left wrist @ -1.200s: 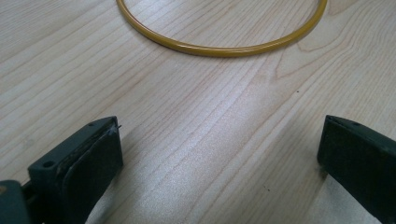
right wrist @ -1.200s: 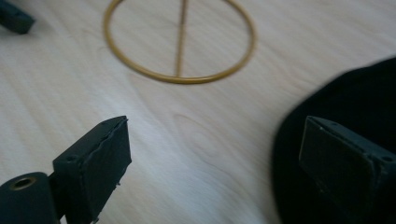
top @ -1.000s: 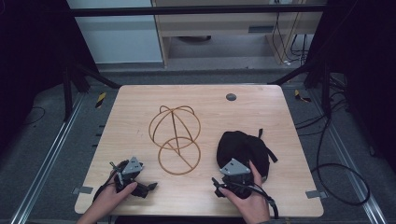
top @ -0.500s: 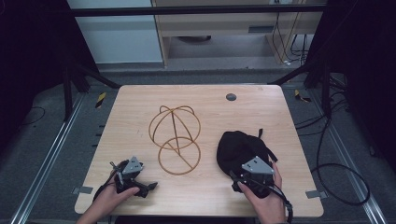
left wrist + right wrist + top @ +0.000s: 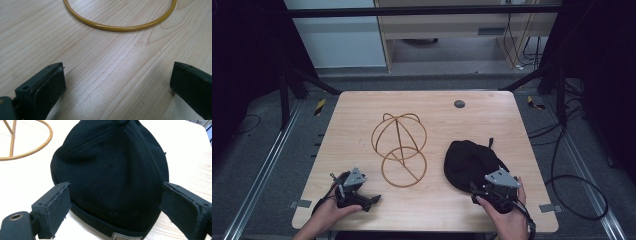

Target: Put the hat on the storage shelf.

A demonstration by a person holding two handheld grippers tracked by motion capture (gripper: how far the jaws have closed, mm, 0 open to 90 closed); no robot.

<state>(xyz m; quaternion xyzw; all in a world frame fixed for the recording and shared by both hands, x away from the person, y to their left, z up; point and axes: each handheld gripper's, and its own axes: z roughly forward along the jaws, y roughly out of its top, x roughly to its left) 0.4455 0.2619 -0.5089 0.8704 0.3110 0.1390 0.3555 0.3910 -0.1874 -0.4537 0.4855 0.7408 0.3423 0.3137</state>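
Observation:
A black cap lies crown-up on the wooden table, right of centre. In the right gripper view the cap sits between the two black jaws, which stand wide apart on either side of its near rim. My right gripper is open at the cap's near edge. A gold wire hat stand stands mid-table, its base ring ahead of my left gripper. That left gripper rests open on bare wood at the front left.
A small dark round disc sits near the table's far edge. The stand's ring lies left of the cap. Cables trail on the floor to the right. Metal frame rails run along the left.
My right gripper has moved right and forward along the cap's near rim, ending with its jaws on either side of it. The left gripper has stayed put.

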